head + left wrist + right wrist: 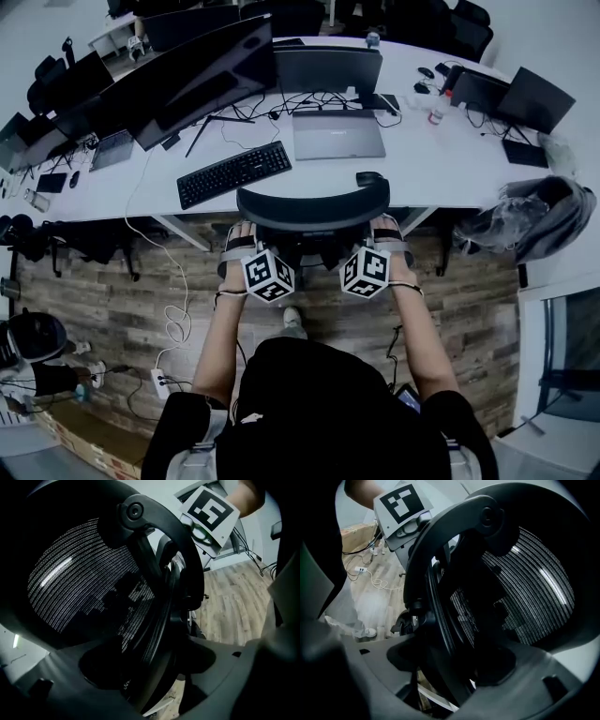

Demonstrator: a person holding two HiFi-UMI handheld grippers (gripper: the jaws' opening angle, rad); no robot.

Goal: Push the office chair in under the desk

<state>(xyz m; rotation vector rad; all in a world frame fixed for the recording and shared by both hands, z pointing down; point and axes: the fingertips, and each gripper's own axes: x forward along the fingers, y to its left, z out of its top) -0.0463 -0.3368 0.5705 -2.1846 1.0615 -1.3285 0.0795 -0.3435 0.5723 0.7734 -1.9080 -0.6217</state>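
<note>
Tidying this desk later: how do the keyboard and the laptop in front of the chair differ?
The keyboard is black and lies askew; the laptop is grey and sits square to the desk edge. The keyboard is long and narrow, the laptop broader. Both lie flat on the white desk, beyond the chair.

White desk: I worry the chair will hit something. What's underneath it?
A white slanted leg and wood-plank floor show beside the black mesh office chair; the white desktop covers everything further under.
</note>
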